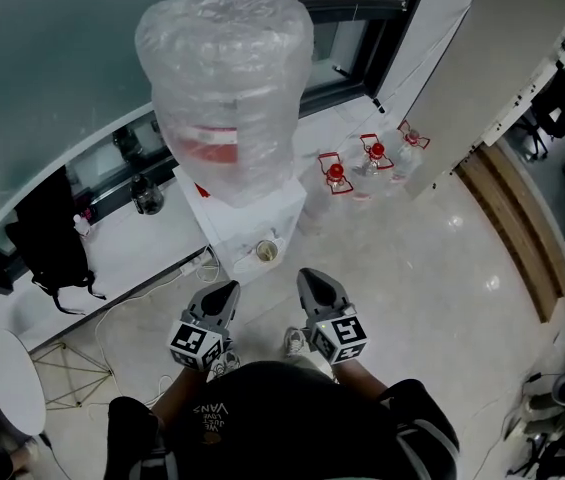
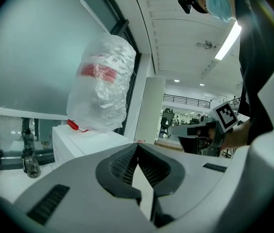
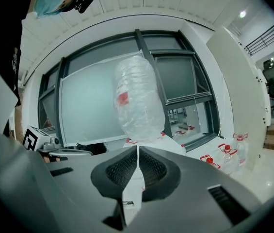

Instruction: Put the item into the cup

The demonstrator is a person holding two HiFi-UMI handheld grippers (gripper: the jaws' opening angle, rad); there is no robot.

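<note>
both tools are clenched on nothing: left tool (image 1: 220, 298), right tool (image 1: 316, 284). your main risk is reaching the cup (image 1: 266, 251) with no item to drop, since none shows in any view. the cup sits on the dispenser (image 1: 252, 218) ledge, just ahead of the tools and between their tips. come in fast and you could knock it off, or snag the wrapped bottle (image 1: 224, 78) above.

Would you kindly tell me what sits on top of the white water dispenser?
A large bottle wrapped in crinkled clear plastic, a red band showing through. The wrap hides its neck and any water level.
</note>
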